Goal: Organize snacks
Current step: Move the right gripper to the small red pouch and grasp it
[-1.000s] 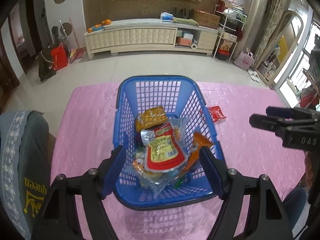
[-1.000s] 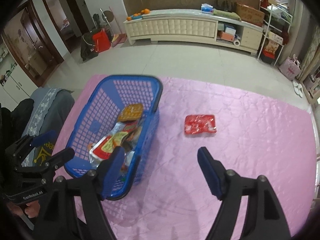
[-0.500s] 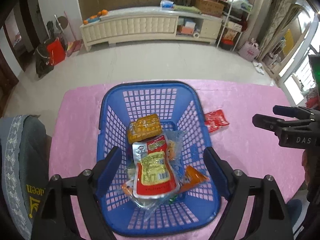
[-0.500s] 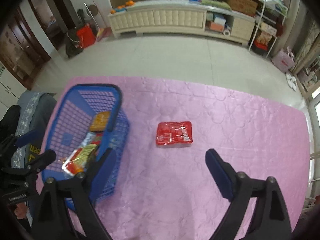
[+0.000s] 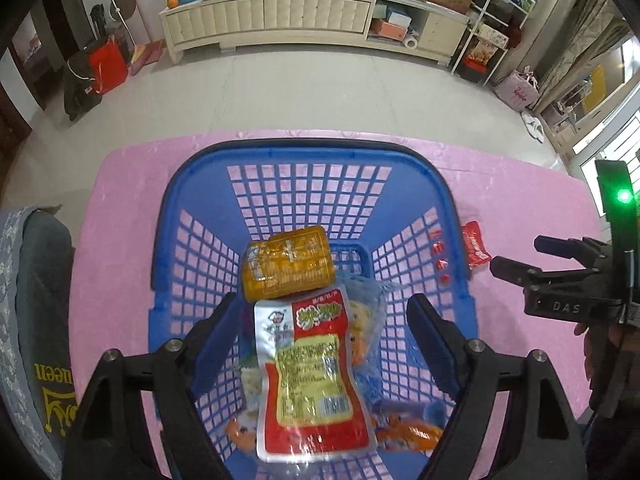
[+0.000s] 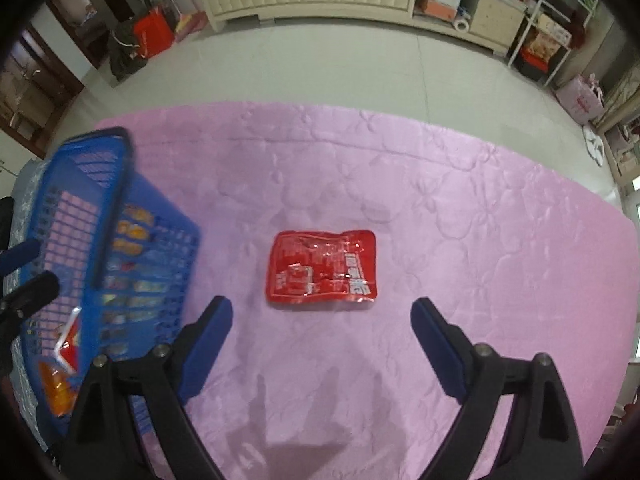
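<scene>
Left wrist view: over the last second this camera has pushed in over the basket (image 5: pixel 304 160), which now fills the frame from 9 to 3 o'clock. The left gripper (image 5: pixel 320 336) hangs above the pile with its jaws spread wide and nothing between them. Inside lie an orange pack (image 5: pixel 288 262) at centre, a red-and-yellow pouch (image 5: pixel 316 376) at 6 o'clock overlapping its near edge, a clear blue-tinted bag beneath, and orange wrappers at the near wall; other items underneath are too hidden to name. The red packet (image 5: pixel 476 244) peeks out beyond the basket's wall at 3 o'clock, on the pink cloth (image 5: pixel 520 208). The right gripper (image 5: pixel 516 258) shows at 3 o'clock.

Right wrist view: a second ago the basket sat near centre; it has now slid to 9 o'clock and the red packet (image 6: pixel 322 266) sits dead centre, just ahead of the right gripper (image 6: pixel 322 320). Its jaws stand fully apart and hold nothing. The packet lies flat on the cloth, apart from the basket (image 6: pixel 104 216). That shift suggests the right gripper is lining up on the last loose snack, probably the final piece to go in.
</scene>
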`<state>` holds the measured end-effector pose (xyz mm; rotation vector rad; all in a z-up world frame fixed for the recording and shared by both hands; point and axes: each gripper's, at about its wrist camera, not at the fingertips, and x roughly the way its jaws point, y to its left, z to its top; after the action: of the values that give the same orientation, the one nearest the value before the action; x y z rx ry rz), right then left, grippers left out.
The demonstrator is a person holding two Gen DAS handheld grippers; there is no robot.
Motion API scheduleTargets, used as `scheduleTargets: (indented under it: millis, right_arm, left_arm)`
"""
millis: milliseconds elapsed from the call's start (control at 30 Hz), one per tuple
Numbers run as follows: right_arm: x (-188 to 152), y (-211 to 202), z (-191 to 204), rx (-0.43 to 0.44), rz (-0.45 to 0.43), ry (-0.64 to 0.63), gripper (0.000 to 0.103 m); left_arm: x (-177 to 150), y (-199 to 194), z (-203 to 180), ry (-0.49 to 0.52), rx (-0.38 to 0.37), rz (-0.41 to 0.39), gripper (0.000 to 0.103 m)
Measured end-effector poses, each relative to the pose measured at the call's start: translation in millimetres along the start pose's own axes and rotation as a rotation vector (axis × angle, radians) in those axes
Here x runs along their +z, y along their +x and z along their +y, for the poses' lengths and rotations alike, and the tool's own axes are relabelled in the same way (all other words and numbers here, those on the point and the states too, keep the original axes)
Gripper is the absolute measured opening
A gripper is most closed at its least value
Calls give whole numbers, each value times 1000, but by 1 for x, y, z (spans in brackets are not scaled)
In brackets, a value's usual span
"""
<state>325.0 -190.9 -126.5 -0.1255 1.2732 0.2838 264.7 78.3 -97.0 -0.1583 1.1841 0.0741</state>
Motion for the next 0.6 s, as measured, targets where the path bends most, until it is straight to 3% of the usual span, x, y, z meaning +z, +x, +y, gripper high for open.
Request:
scheduleTargets:
  millis: [267,600]
  right_arm:
    - [6,47,-15,46,81,13,93]
    - [15,73,-14,34,95,13,95]
  left_arm:
    - [10,20,-2,19,21,7,82]
    - [12,29,-6,47,36,3,82]
